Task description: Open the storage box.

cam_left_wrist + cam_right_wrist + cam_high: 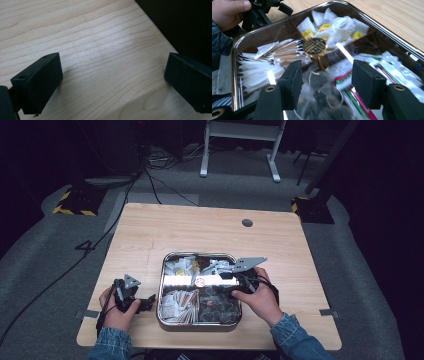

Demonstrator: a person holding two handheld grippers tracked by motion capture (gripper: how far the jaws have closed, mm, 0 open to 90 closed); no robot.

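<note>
A shiny metal tray sits on the wooden table under a clear lid with a round gold knob. Beneath the lid lie white sachets, yellow-labelled packets and red-and-green packets. My right gripper hovers over the lid from the right, open. In the right gripper view its jaws stand wide apart just short of the gold knob, not touching it. My left gripper rests left of the tray, open over bare wood, with nothing between its fingers.
The table's near-left edge runs close to the left gripper, with dark floor beyond it. A round cable hole is at the table's back. The other hand and its gripper show past the tray's far corner. Cables trail across the floor at left.
</note>
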